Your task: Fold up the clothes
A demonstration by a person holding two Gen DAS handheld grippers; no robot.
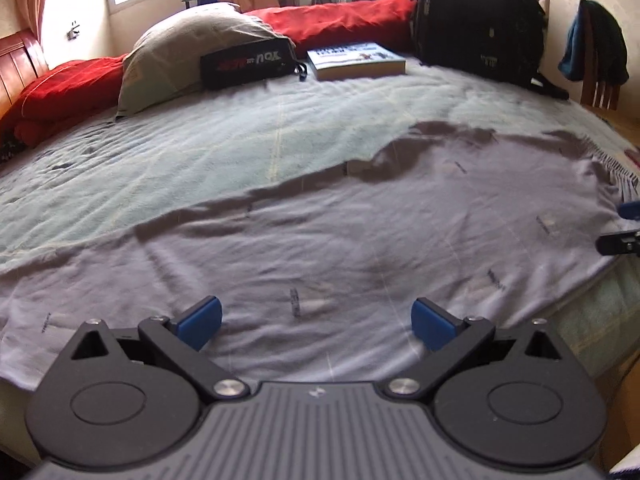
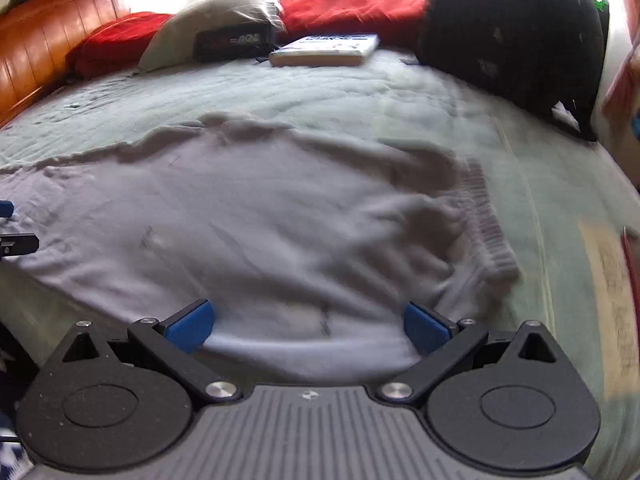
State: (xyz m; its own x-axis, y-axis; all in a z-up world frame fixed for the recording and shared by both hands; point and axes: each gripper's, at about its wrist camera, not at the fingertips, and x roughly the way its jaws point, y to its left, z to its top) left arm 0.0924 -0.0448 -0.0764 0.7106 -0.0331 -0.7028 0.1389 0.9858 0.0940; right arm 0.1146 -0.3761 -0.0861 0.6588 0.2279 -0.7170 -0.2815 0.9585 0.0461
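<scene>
Both grippers hovering wide open at the near edge of a spread-out grey garment.

Left gripper is hanging with its jaws spread wide and nothing between them, and the right gripper is sitting the same way, empty, over the near hem. The garment is lying flat on the bed, its long axis running left to right across both views, directly ahead of and beneath the two grippers. Its ribbed end is lying toward the right, so the right gripper looks nearer to that end and the left gripper to the opposite one. Well beyond the garment, a pillow, a book and a black backpack are resting along the bed's far side.
</scene>
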